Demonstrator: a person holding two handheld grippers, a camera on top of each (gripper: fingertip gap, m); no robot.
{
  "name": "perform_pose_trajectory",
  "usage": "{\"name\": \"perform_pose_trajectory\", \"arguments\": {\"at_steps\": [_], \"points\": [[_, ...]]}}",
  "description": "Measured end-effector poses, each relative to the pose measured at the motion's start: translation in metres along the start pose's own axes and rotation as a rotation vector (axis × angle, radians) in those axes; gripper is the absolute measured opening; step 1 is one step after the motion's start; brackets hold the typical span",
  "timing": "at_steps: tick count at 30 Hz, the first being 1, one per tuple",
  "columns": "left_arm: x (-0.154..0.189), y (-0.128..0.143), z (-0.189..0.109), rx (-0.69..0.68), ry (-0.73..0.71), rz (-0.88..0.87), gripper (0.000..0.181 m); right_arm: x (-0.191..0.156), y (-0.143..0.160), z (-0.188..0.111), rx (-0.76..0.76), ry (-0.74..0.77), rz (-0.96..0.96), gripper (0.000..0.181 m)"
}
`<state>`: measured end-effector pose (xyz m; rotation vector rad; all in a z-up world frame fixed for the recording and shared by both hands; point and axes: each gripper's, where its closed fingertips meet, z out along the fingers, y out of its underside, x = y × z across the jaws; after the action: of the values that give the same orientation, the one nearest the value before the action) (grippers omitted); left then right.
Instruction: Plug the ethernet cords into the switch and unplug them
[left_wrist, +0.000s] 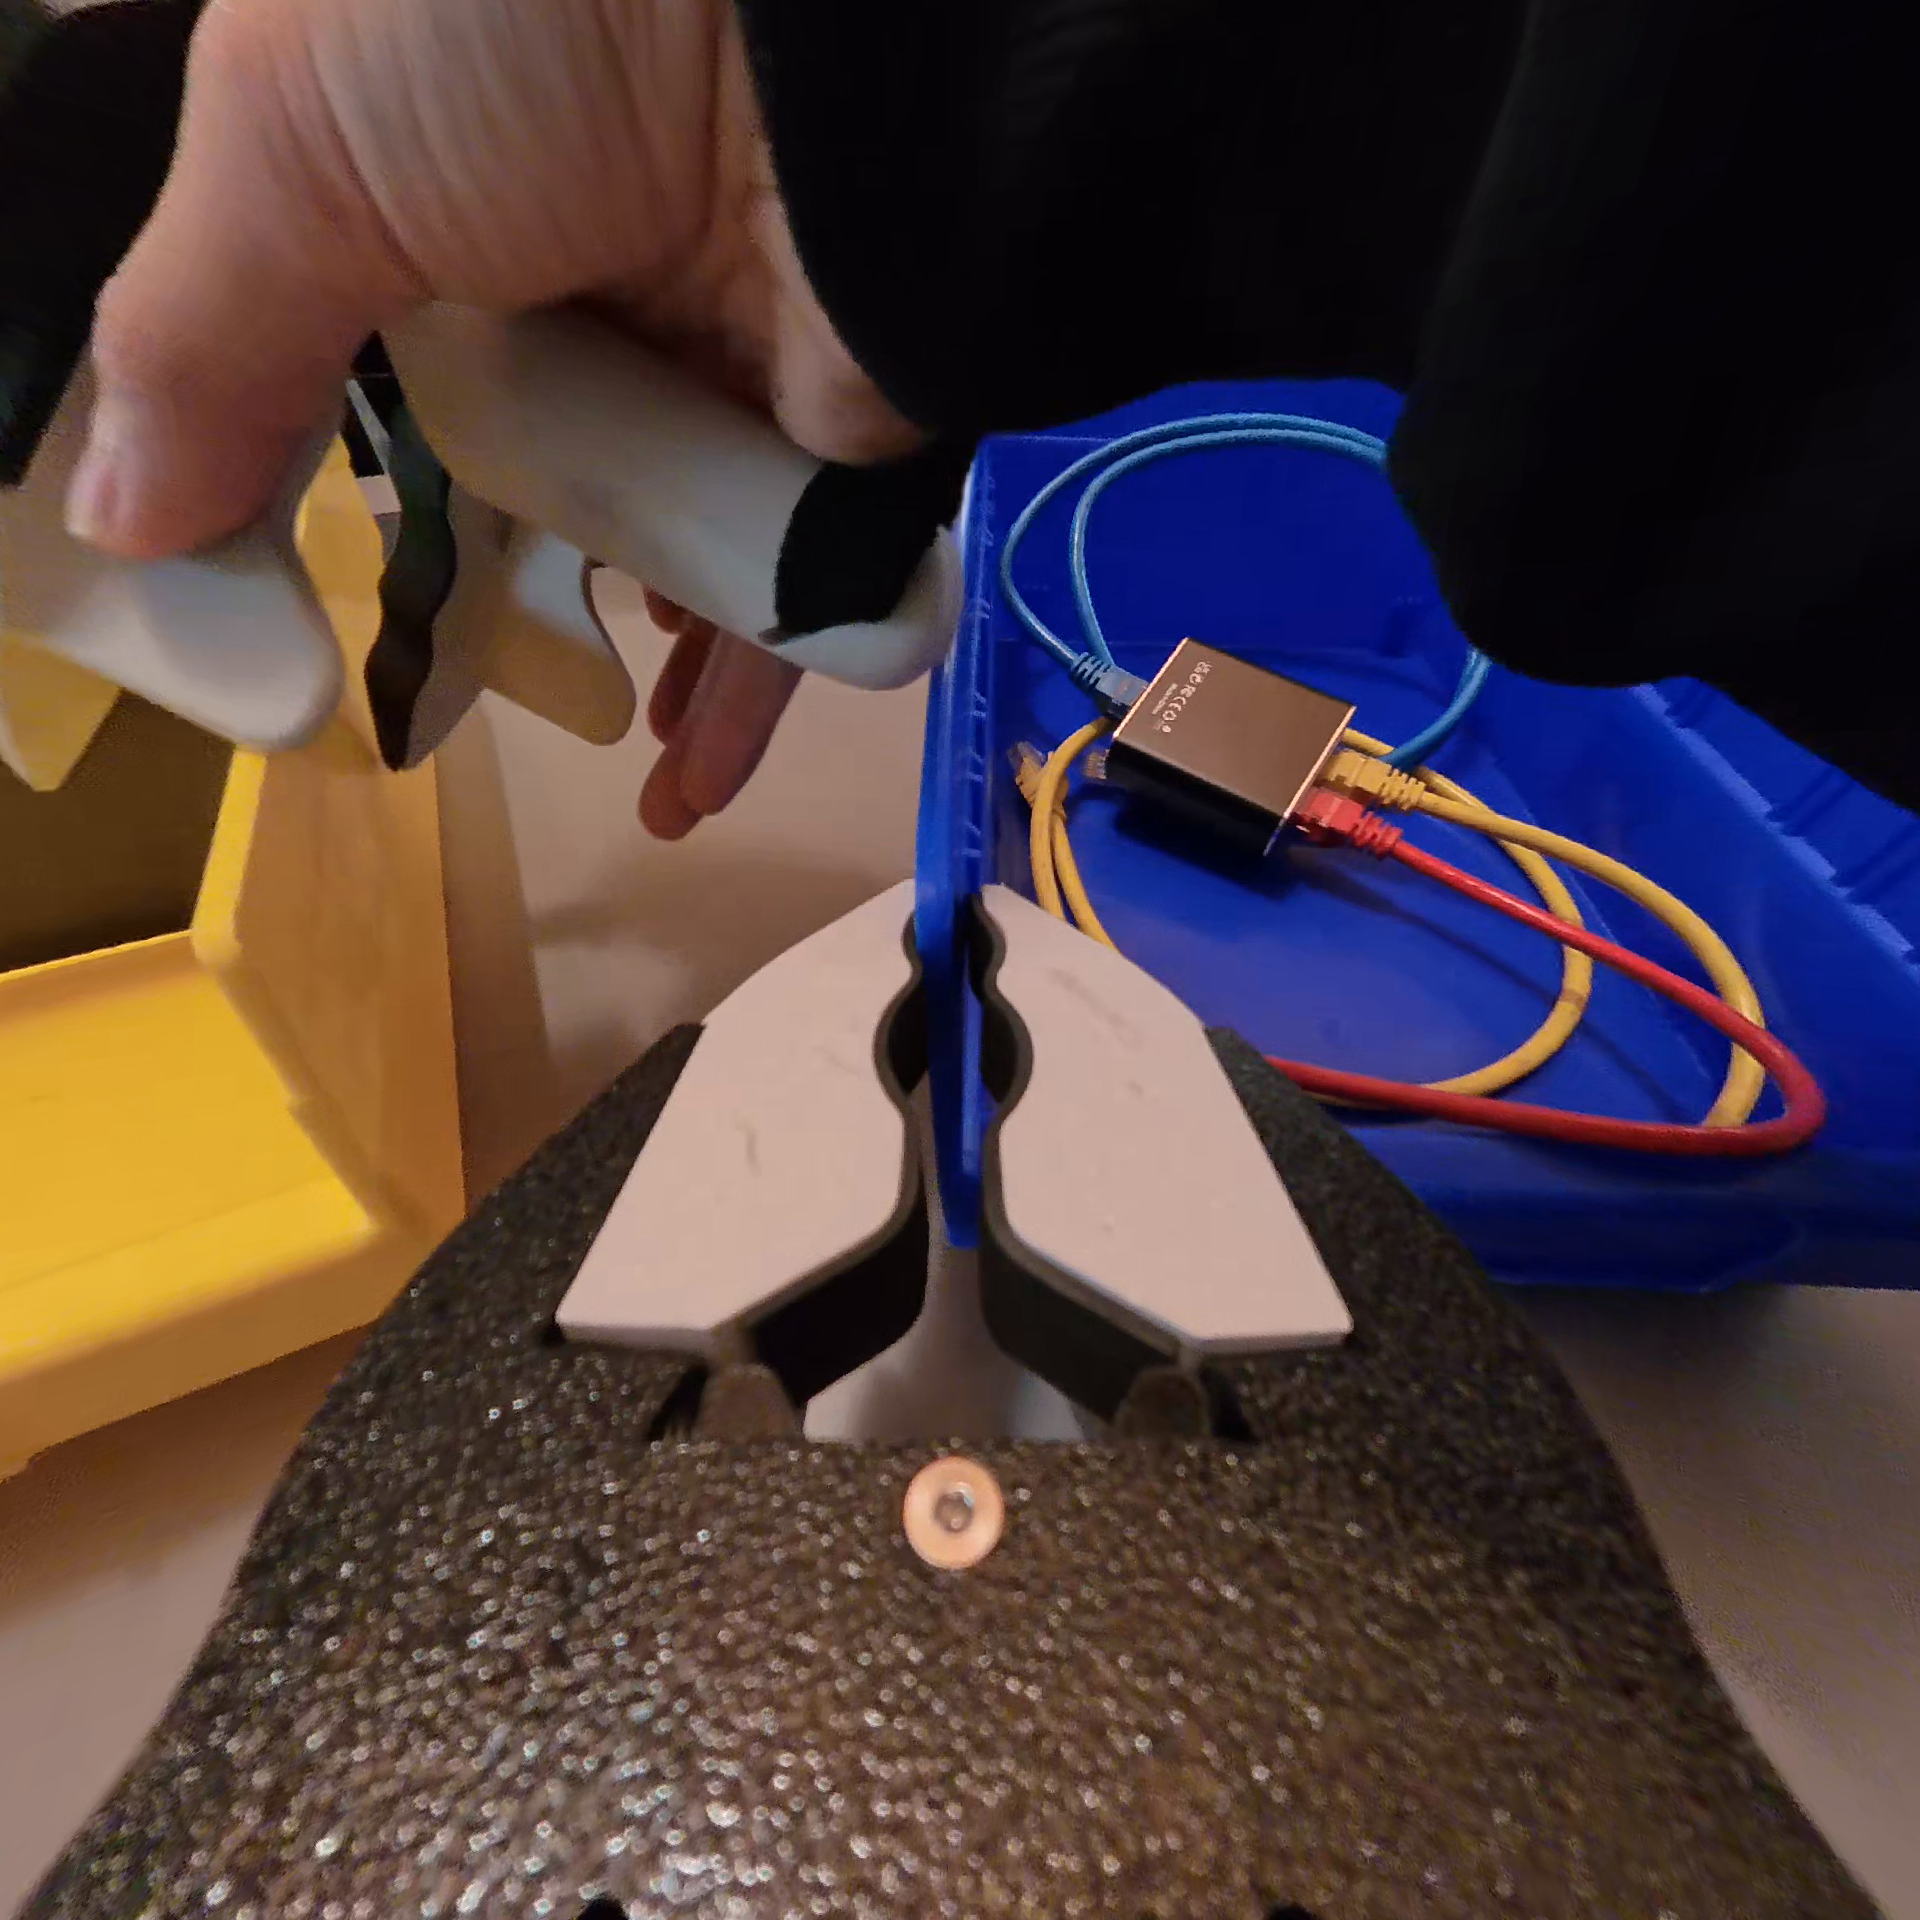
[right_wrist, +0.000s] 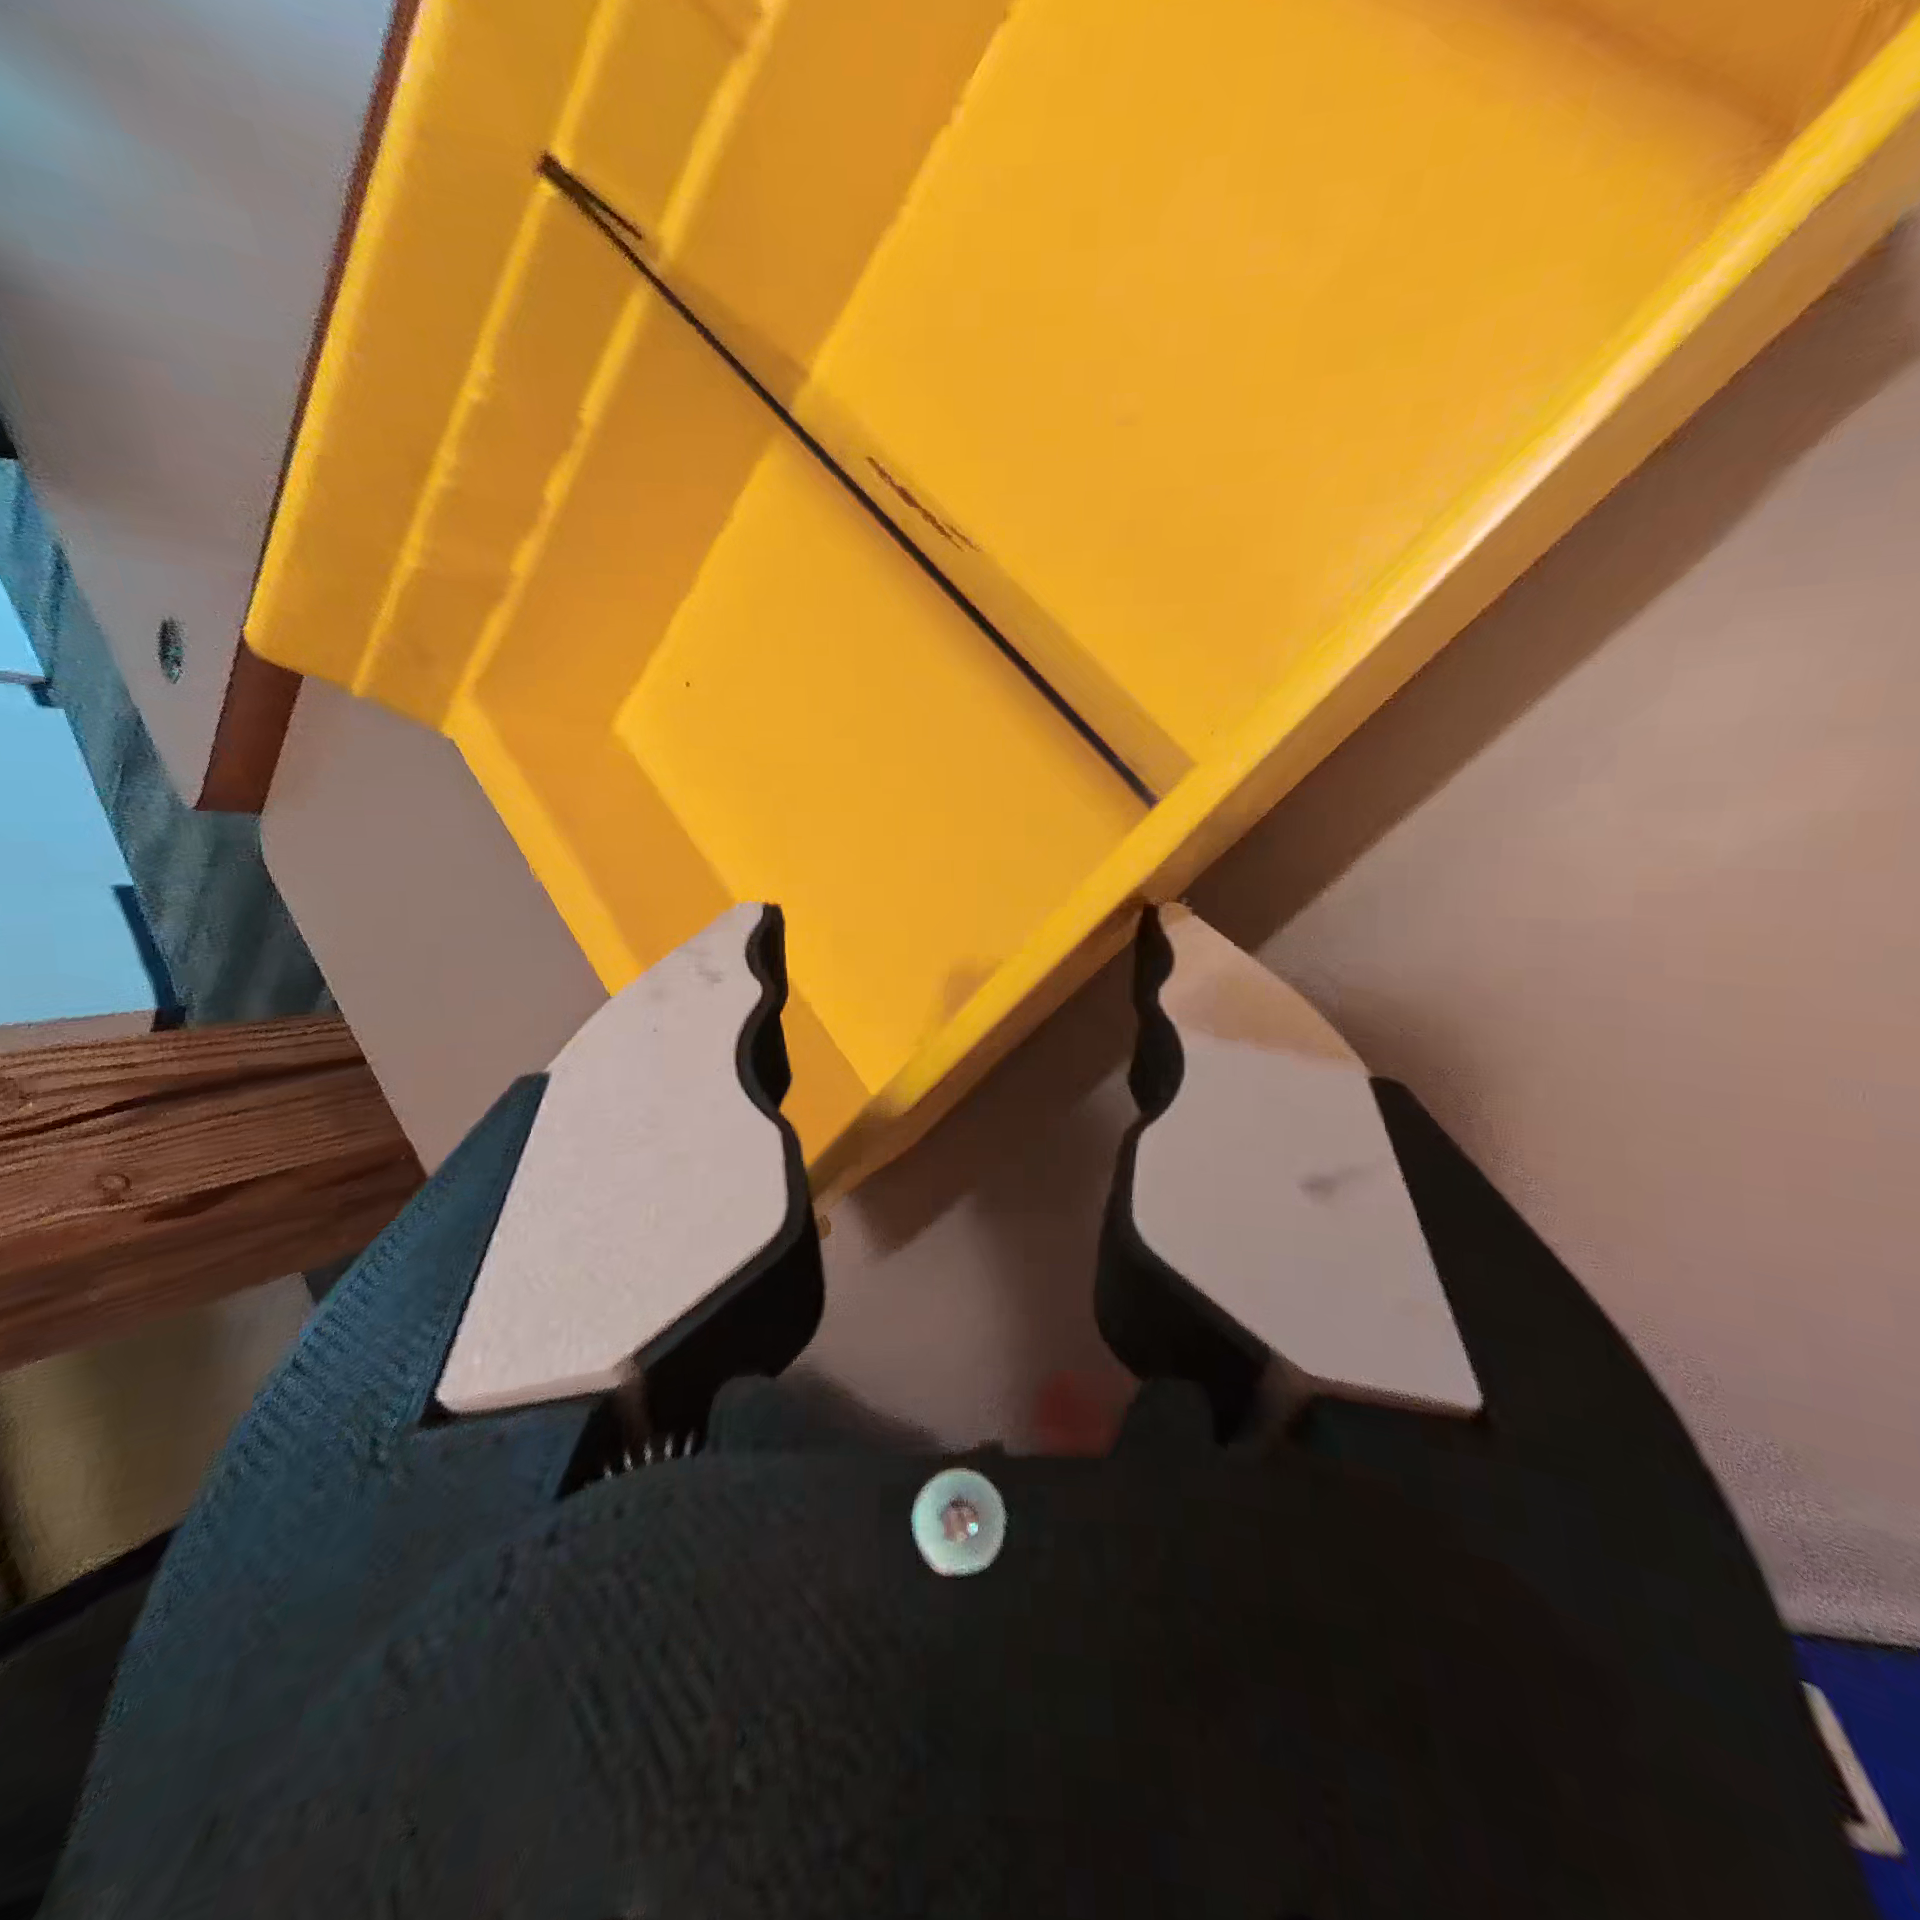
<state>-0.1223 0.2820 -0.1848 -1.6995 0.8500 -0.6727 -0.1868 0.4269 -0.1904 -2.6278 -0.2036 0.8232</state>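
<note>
Pale beige table (left_wrist: 1714, 1507) carries everything, with a wooden beam and a patch of floor visible past its edge in the right wrist view.

Nearest in the left wrist view, the left gripper (left_wrist: 943, 914) has its fingers drawn in to a narrow slit around the near wall of the blue bin (left_wrist: 951, 1091); the wall runs between them, and they look clamped on it, though actual contact is hard to confirm. Inside that bin lies the switch (left_wrist: 1231, 732), a small metal box. A red cord (left_wrist: 1558, 966) and a yellow cord (left_wrist: 1049, 831) are plugged into its right end. A blue cord (left_wrist: 1039, 540) loops behind and reaches both ends. One yellow plug lies loose by the left end.

Left of the blue bin stands a yellow bin (left_wrist: 208, 1091). Above it a hand (left_wrist: 416, 260) holds the right gripper (left_wrist: 416, 665), seen edge-on there. In its own view the right gripper's fingers stand wide apart with nothing between them, poised over the yellow bin's rim, where a thin black strip crosses the floor of the bin.

My reading: this is the setup, steadying the bin before any cord is worked. Next the right gripper would need to swing across to the blue bin and close on a plug body near the switch, lined up with its port.
</note>
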Motion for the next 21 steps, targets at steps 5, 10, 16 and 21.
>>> {"name": "perform_pose_trajectory", "arguments": {"at_steps": [5, 10, 16, 21], "points": [[-0.002, 0.000, 0.001, 0.001, -0.022, 0.004, 0.004, 0.005, -0.007, 0.009, -0.050, 0.123, 0.050, 0.058], [-0.003, -0.001, 0.001, 0.007, -0.052, 0.026, 0.005, 0.015, -0.019, 0.019, -0.100, 0.269, 0.043, 0.044], [-0.003, -0.002, 0.001, 0.009, -0.052, 0.024, 0.005, 0.032, -0.014, 0.044, -0.127, 0.353, 0.029, 0.030], [-0.004, -0.002, 0.001, 0.010, -0.053, 0.029, 0.005, 0.031, -0.022, 0.043, -0.152, 0.368, -0.078, 0.020]]}}
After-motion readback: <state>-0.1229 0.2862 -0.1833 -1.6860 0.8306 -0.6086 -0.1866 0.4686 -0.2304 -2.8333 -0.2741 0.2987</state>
